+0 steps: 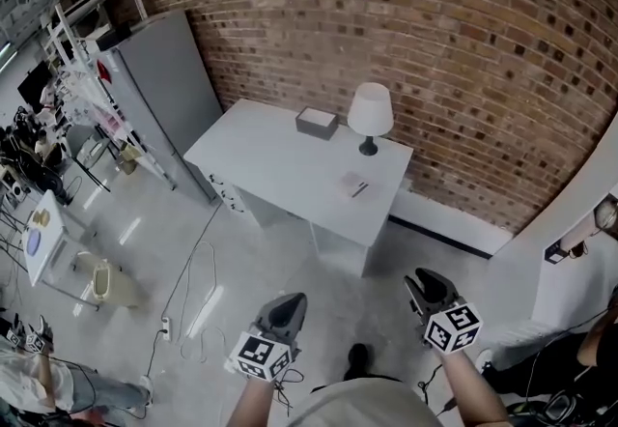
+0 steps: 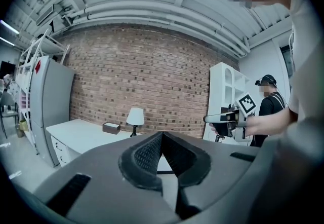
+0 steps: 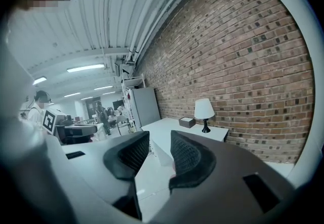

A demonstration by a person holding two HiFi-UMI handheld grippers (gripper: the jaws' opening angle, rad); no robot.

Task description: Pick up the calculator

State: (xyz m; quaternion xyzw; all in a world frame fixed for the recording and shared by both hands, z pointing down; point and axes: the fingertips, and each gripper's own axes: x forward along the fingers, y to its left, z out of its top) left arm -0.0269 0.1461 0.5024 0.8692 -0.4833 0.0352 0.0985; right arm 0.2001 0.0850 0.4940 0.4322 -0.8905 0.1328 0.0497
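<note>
The calculator (image 1: 352,185) is seen lying flat on the white table (image 1: 270,159), at 6 o'clock of the lamp (image 1: 370,114) and well apart from both grippers. The left gripper (image 1: 287,309) is held clenched, tips touching, nothing between. The right gripper (image 1: 425,286) is held released, jaws apart and empty; both are at 6 o'clock of the table.
</note>
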